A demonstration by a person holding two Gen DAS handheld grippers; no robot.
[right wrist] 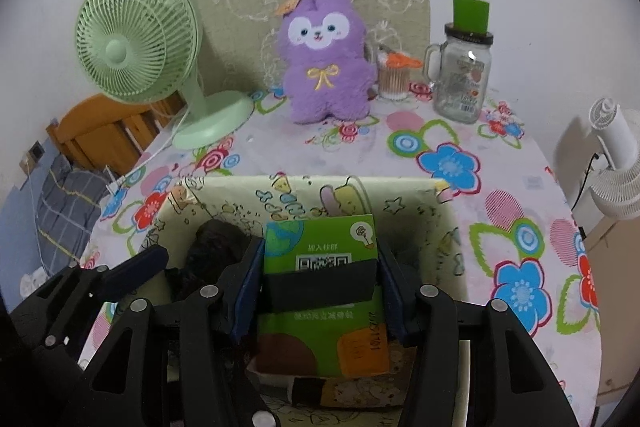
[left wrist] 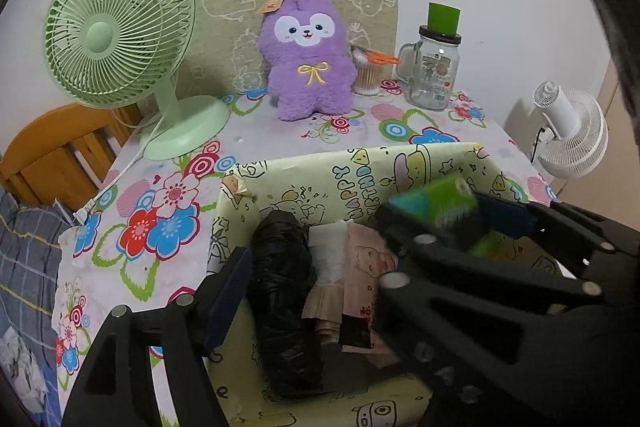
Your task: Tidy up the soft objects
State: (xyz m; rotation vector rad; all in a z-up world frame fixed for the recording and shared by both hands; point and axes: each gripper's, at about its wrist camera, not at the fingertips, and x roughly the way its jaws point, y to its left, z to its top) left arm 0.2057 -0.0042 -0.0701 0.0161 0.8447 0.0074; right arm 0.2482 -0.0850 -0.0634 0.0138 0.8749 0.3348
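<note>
Right claw (right wrist: 320, 283) pinches green printed tissue pack (right wrist: 320, 247) over cartoon-papered box (right wrist: 448, 223); left claw (left wrist: 308, 291) spread, straddling black plastic bundle (left wrist: 284, 291).

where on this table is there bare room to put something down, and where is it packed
Bare tablecloth lies between the purple plush and the paper-lined box, and along the right side beside the box below the glass jar. Crowded: the back row of green fan, plush, cotton swab cup and jar, and the box itself, holding a black bag and green packet.

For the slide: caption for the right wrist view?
Right tongs hold a green pack over the box.
</note>
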